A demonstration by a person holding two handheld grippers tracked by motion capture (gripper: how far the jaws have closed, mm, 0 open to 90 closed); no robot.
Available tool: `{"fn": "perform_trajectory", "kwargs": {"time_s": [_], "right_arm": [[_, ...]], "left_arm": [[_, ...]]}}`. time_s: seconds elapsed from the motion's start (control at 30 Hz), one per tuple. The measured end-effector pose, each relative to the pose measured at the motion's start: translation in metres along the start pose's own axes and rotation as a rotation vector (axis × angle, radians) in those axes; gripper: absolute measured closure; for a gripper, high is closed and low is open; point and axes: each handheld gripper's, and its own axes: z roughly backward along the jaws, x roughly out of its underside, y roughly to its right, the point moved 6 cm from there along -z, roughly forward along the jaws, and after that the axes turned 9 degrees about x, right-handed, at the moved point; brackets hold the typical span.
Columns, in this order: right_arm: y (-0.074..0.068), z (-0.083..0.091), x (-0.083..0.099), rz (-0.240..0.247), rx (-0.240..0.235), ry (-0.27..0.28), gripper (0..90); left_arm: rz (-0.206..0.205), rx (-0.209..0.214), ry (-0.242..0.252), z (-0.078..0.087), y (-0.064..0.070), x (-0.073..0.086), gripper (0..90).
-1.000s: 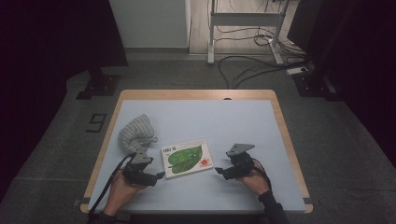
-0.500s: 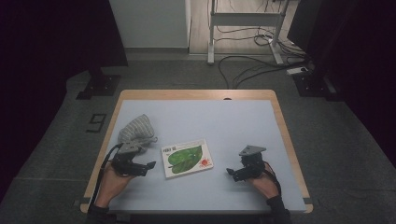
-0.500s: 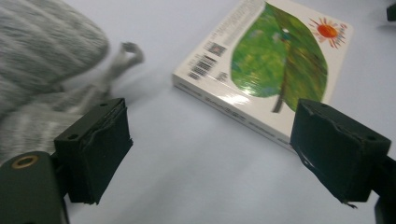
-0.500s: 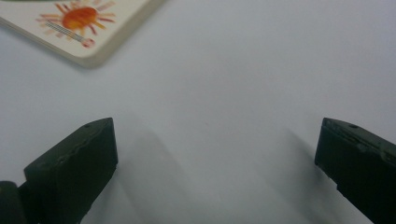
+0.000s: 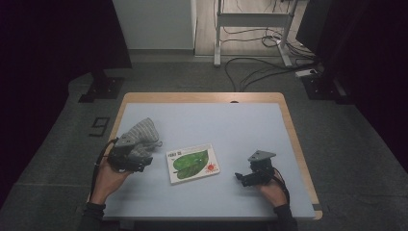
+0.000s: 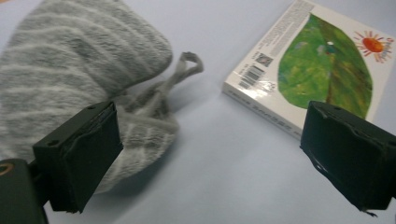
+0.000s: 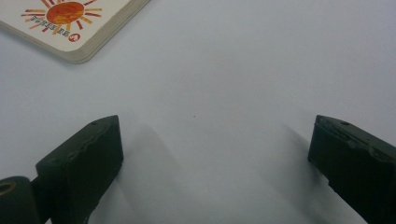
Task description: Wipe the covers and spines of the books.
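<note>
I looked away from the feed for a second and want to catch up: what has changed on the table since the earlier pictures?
Both grippers have drawn back from the book. The left gripper moved out to the left, next to the grey striped cloth; the right gripper moved right and nearer the person. Both have their jaws wide open with nothing held. The book and the cloth lie about where they did on the table.

Book (image 7: pixel 70 25): cut off by the right gripper view's top and left edges; one corner shows.
Book print (image 6: pixel 261 65): too small to read.
Grey striped cloth (image 6: pixel 74 70): runs off the left edge; its lower part sits behind the left tool (image 6: pixel 224 154).
</note>
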Motion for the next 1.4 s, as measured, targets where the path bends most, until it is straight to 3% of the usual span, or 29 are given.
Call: {"fn": "perform_trajectory", "kwargs": {"time_s": [0.2, 0.37, 0.6, 0.9, 1.03, 1.1, 1.2, 1.4], "right_arm": [[0.000, 0.000, 0.000, 0.004, 0.003, 0.001, 2.1], [0.000, 0.000, 0.000, 0.004, 0.001, 0.001, 2.0], [0.000, 0.000, 0.000, 0.003, 0.000, 0.001, 2.0], [0.000, 0.000, 0.000, 0.003, 0.000, 0.001, 2.0], [0.000, 0.000, 0.000, 0.003, -0.001, 0.001, 2.0], [0.000, 0.000, 0.000, 0.003, -0.001, 0.001, 2.0], [0.000, 0.000, 0.000, 0.003, -0.001, 0.002, 2.0], [0.000, 0.000, 0.000, 0.002, -0.001, 0.002, 2.0]], "left_arm": [[-0.007, -0.034, -0.023, 0.009, -0.017, -0.011, 2.7], [0.010, -0.060, -0.053, 0.005, -0.039, -0.015, 2.1], [0.053, -0.065, -0.083, -0.014, -0.065, -0.013, 1.6], [0.104, -0.057, -0.113, -0.048, -0.082, 0.005, 7.5], [0.112, -0.053, -0.102, -0.051, -0.085, 0.012, 18.5], [0.101, -0.074, -0.117, -0.051, -0.085, 0.015, 31.1], [0.086, -0.086, -0.128, -0.053, -0.084, 0.018, 42.8], [0.081, -0.103, -0.137, -0.053, -0.081, 0.018, 60.6]]}}
